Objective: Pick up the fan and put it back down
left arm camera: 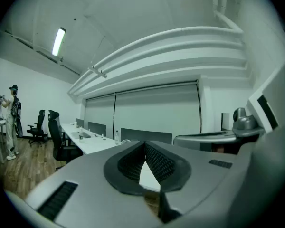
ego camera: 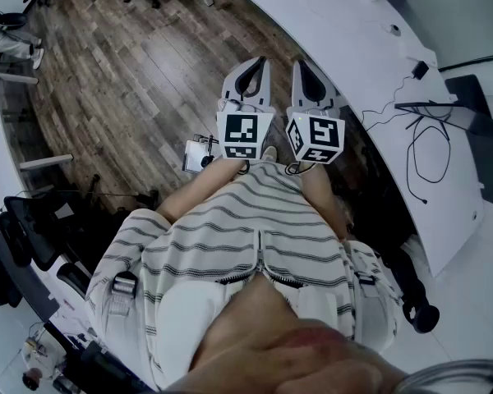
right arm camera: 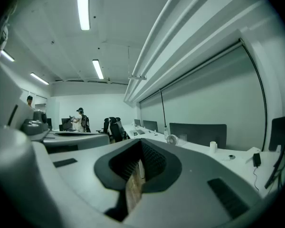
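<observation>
The fan (right arm camera: 171, 139), small and round, stands on top of the long white desk (right arm camera: 199, 152), towards its far end, and neither tool touches it. Nearer along the same desk are a white cup (right arm camera: 213, 146) and a black plug with its cable (right arm camera: 256, 159). The right gripper (right arm camera: 141, 144) is held level off the desk's edge, over the wooden floor (ego camera: 131, 80), with its jaws pressed together and nothing between them. The left gripper (left arm camera: 145, 145) sits just beside it on the side away from the desk, likewise closed at the tips and empty (a thin wedge of gap shows lower down between the pads). Office chairs (right arm camera: 115, 127) stand by the desk's far end, and a person (right arm camera: 80, 119) stands beyond it
</observation>
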Available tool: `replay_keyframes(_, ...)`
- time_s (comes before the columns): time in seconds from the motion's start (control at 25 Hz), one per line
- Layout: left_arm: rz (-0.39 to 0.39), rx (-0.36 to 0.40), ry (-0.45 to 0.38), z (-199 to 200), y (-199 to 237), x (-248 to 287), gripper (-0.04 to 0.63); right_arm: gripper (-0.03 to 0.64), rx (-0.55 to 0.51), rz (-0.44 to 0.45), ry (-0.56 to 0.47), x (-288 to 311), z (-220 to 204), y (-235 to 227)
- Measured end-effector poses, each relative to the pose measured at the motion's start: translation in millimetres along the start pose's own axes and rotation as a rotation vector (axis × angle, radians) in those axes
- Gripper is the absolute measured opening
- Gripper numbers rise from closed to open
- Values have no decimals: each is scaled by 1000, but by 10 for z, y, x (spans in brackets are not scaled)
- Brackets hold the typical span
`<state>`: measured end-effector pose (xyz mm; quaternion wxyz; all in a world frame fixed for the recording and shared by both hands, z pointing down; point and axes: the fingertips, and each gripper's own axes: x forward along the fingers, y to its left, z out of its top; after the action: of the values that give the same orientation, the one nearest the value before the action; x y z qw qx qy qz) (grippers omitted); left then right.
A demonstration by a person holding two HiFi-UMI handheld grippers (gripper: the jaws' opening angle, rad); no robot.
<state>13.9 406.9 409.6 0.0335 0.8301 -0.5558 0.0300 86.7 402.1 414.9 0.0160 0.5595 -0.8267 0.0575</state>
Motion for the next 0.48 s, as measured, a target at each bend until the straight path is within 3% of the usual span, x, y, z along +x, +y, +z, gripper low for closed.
replay_keyframes(0.48,-13,3,2,-9,-45,-36,9,12,3,3,0,-29,20,10)
